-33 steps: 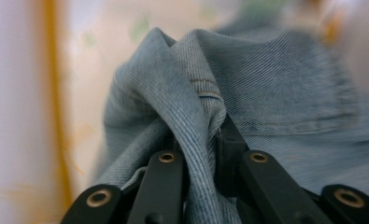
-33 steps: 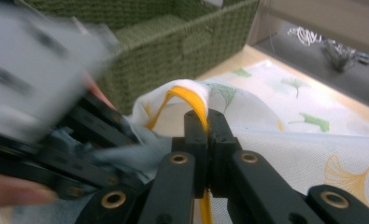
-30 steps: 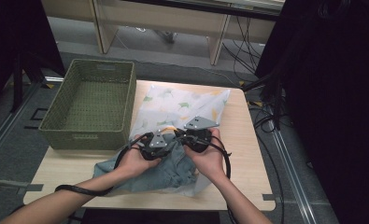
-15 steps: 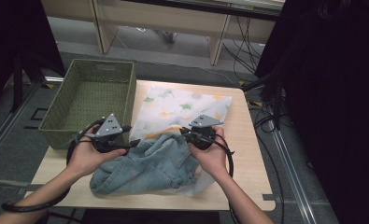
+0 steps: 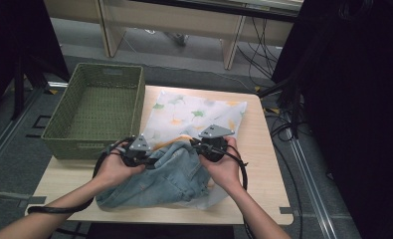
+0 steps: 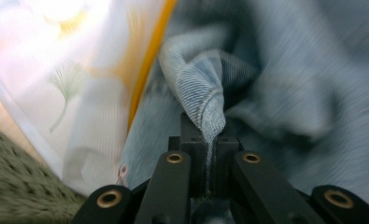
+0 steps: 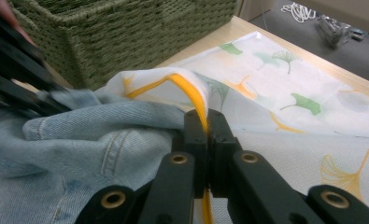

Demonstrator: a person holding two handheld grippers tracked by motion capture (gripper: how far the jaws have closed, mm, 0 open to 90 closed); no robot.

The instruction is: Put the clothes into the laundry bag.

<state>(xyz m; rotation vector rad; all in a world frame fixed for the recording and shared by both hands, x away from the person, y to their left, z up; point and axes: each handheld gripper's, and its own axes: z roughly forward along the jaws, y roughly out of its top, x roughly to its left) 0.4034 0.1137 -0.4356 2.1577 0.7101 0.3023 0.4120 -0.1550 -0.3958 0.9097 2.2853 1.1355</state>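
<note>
left tool point(image 6: 205, 154) pinching denim fold point(image 6: 205, 93) | right tool point(image 7: 205, 140) clamping bag's yellow rim point(image 7: 191, 93) | denim edges blurred

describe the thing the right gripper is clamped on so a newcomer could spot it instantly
Start at the green woven basket on the table's left. Beside it lies a white leaf-print mesh bag with denim bunched at its mouth. The right gripper pinches the bag's yellow rim, the only bright yellow band there.

The high view looked forward and down from above the person's side onto the table point(image 5: 263, 169). Each gripper view sat very close behind its own jaws, nearly at cloth level. All three shared the jeans point(image 5: 169, 177) point(image 6: 313, 93) point(image 7: 79, 140), the printed bag point(image 5: 194, 112) point(image 6: 56, 70) point(image 7: 289, 93) and the green basket point(image 5: 64, 144) point(image 6: 14, 186) point(image 7: 126, 32).
</note>
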